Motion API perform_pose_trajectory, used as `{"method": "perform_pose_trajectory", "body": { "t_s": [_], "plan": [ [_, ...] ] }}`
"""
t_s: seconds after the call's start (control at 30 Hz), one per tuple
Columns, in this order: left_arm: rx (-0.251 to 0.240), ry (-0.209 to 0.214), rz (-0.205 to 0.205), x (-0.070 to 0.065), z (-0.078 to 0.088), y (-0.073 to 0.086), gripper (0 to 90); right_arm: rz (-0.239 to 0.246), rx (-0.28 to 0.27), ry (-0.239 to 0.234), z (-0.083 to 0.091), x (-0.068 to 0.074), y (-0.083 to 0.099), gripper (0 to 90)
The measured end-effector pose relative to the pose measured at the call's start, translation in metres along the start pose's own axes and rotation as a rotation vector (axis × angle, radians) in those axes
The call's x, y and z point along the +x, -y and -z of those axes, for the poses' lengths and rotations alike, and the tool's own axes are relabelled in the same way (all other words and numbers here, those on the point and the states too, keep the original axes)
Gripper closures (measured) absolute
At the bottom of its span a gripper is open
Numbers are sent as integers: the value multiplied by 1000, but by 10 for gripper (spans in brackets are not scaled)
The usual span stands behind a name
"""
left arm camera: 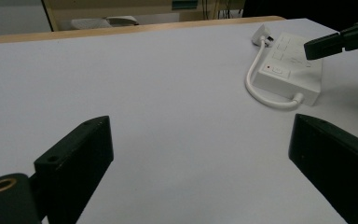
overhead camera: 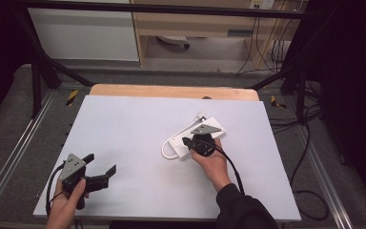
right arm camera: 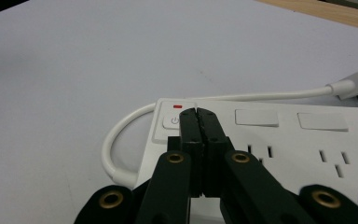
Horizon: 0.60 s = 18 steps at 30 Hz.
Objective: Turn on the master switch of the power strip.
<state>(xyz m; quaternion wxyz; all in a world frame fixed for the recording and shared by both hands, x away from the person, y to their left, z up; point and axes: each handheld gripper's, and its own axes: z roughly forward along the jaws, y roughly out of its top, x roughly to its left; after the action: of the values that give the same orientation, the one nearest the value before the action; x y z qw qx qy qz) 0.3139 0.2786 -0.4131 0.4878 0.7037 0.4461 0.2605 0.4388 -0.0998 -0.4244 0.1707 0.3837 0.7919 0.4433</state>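
A white power strip (overhead camera: 177, 147) lies right of the table's middle, its short white cable (right arm camera: 121, 135) looping back to a plug (right arm camera: 354, 86). My right gripper (right arm camera: 196, 112) is shut with nothing between its jaws. Its tips rest at the right edge of the strip's power button (right arm camera: 170, 123), just below a red indicator light (right arm camera: 177, 106). I cannot tell whether they press it. In the high view the right gripper (overhead camera: 187, 141) sits over the strip's near end. My left gripper (overhead camera: 101, 163) stands open and empty above the bare table at the front left, far from the power strip (left arm camera: 289, 77).
The white table top (overhead camera: 133, 129) has a wooden strip (overhead camera: 171, 90) along its far edge. Black frame bars and loose cables (overhead camera: 310, 157) run around the table on the floor. A wooden cabinet (overhead camera: 195, 24) stands behind.
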Motion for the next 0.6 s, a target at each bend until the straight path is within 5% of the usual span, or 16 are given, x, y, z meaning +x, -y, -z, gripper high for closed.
{"method": "perform_pose_trajectory", "body": {
  "t_s": [0.6],
  "plan": [
    [-2, 0, -4, 0, 1, 0, 65, -3, 52, -3, -9, 3, 2, 900]
  ]
}}
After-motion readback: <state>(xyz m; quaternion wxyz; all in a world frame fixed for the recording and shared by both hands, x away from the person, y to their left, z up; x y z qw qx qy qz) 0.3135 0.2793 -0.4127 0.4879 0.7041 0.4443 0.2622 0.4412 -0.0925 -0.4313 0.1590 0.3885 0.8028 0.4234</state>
